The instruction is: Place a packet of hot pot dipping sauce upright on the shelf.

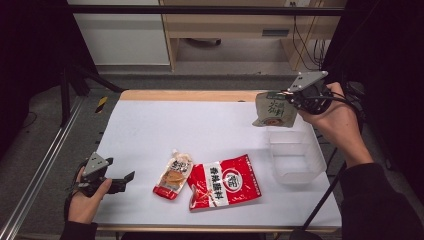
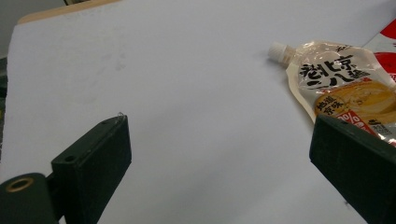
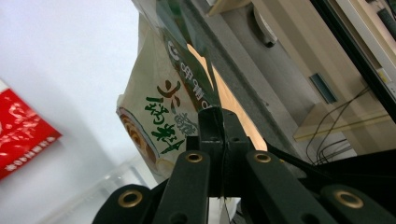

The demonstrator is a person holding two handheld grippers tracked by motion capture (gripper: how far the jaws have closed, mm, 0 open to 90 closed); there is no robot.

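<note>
Left claw point(image 1: 131, 176) agape, right claw point(image 1: 287, 96) clamped

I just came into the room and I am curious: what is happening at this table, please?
A person works with two hand-held tools. The right tool is shut on a beige pouch, held in the air above the clear plastic box. The left tool is open, low over the white table, near a spouted pouch and a red packet lying there.

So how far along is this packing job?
Early on. The clear box looks empty so far. The right gripper holds a beige pouch above it. The spouted pouch and red packet lie on the table, the left gripper open nearby.
</note>
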